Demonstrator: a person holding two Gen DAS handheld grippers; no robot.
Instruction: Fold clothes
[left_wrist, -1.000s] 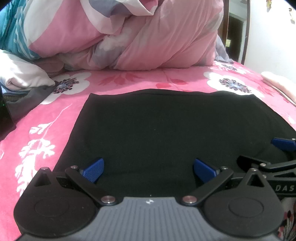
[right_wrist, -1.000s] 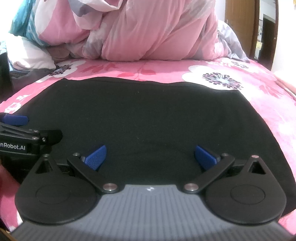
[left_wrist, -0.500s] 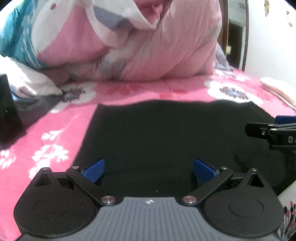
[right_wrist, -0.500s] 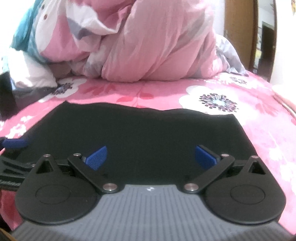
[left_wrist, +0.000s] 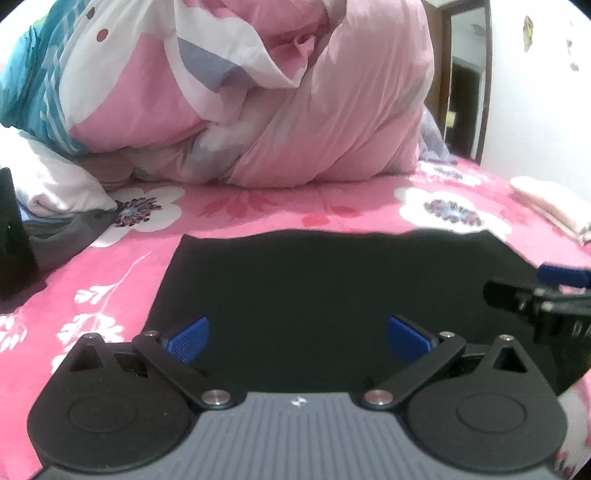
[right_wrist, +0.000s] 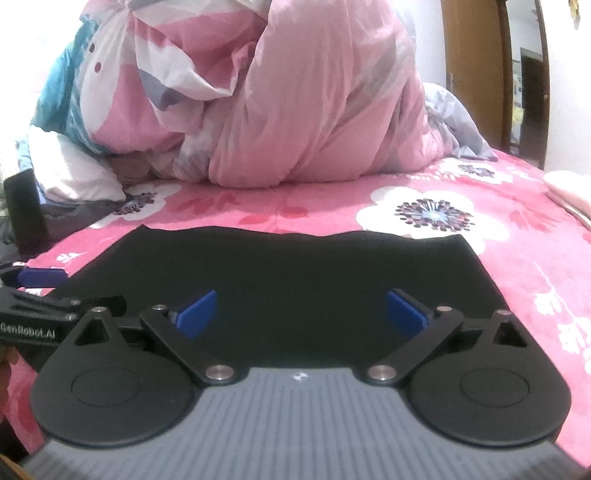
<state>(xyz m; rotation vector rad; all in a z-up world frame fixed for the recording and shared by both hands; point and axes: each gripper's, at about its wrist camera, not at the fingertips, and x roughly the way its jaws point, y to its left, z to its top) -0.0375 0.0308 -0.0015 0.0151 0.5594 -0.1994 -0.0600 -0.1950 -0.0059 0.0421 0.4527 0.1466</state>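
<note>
We see one black cloth (left_wrist: 332, 280) on the bed (left_wrist: 92, 295); our two grippers, left (left_wrist: 298, 334) and right (right_wrist: 301, 309), angle downward, jaws spread, empty, the right's just narrowing slightly.

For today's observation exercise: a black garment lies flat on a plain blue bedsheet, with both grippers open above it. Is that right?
Not quite. The bedsheet is pink with a flower print, as the right wrist view shows. The black garment does lie flat, with the left gripper and right gripper open above it.

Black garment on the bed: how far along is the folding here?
Done: the black garment lies flat as a neat rectangle on the pink floral bedspread. In hand: nothing; left gripper and right gripper are open above it, the right's jaws just closing slightly. Left: any further fold, or putting it away.
</note>
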